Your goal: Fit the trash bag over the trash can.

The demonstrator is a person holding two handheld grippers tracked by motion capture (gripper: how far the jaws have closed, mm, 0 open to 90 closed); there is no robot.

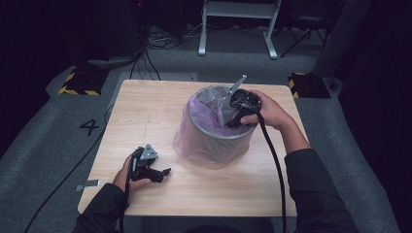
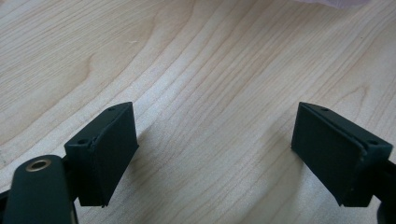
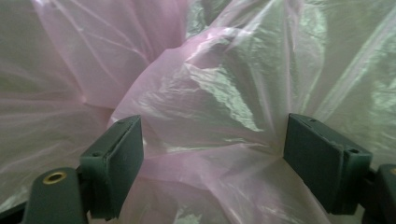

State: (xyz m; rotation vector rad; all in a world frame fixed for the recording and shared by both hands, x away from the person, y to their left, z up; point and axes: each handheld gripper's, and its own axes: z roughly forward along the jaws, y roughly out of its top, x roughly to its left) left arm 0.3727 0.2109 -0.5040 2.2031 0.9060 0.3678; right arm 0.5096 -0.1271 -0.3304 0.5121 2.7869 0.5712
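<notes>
Your wooden table (image 1: 145, 121) carries a round grey bin (image 1: 219, 133) near its middle, toward the far edge. A thin pink plastic bag (image 1: 194, 136) lines the bin, folded over the rim and hanging down the outside wall. Your right gripper (image 1: 233, 121) dips into the bin's mouth at its right rim, pointing down into the liner. In the right gripper view its jaws stand wide apart, released, with crumpled pink film bunched between them but not pinched. Your left gripper (image 1: 165, 172) rests low over bare wood at the table's near left, just beside the bin, jaws spread and holding nothing.
</notes>
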